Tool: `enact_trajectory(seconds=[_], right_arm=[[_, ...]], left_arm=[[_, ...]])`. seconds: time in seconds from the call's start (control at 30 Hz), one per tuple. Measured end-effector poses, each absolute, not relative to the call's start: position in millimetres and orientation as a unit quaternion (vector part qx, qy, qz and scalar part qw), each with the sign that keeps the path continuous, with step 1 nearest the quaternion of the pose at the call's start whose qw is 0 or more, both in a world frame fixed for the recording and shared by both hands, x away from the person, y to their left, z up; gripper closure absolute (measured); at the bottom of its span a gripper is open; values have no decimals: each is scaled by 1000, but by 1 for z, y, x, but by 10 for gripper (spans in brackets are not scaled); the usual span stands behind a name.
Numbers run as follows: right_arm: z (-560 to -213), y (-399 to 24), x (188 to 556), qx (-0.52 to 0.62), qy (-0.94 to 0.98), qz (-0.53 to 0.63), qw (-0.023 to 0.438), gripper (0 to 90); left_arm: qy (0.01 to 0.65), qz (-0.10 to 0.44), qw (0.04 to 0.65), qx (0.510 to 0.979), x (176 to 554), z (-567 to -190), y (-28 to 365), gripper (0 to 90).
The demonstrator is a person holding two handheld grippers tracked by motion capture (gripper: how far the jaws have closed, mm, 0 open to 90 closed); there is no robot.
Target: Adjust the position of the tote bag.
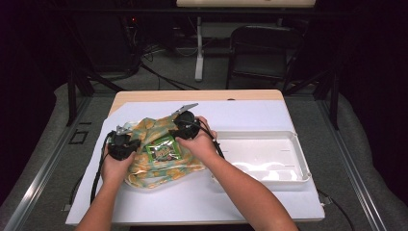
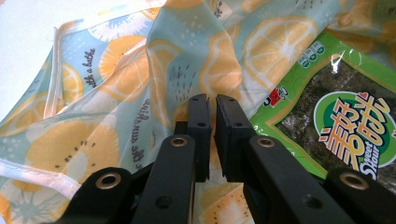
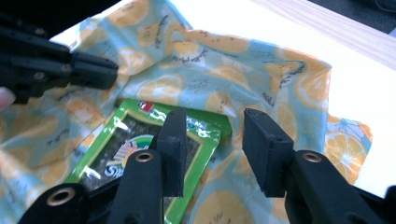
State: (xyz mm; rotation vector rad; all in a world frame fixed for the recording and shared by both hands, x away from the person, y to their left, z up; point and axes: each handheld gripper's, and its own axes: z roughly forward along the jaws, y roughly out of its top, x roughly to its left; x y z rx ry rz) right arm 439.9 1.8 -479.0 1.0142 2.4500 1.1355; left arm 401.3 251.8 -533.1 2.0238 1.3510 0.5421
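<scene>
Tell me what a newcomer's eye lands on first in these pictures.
First comes the lemon-print cloth, bunched on the white sheet at the table's left, with a bright green snack packet lying on it. The left gripper, jaws nearly together, pinches a fold of that cloth, while the right gripper hangs open just above the packet. To the right sits a white tray.

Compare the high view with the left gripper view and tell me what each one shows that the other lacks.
High view alone: the white tray beside the cloth, the table, both hands, and the right gripper over the green packet.

Left gripper view alone: the left gripper almost shut on a fold of cloth, the cloth's lemon print and lettering, and the packet's label.

Both: the lemon cloth and the green seaweed packet lying on it.
</scene>
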Motion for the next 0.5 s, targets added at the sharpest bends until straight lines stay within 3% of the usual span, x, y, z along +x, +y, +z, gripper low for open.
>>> enact_trajectory(seconds=[0.5], right_arm=[[-476, -10, 422, 354, 841, 385, 137, 635]], left_arm=[[524, 205, 316, 764, 404, -537, 254, 827]])
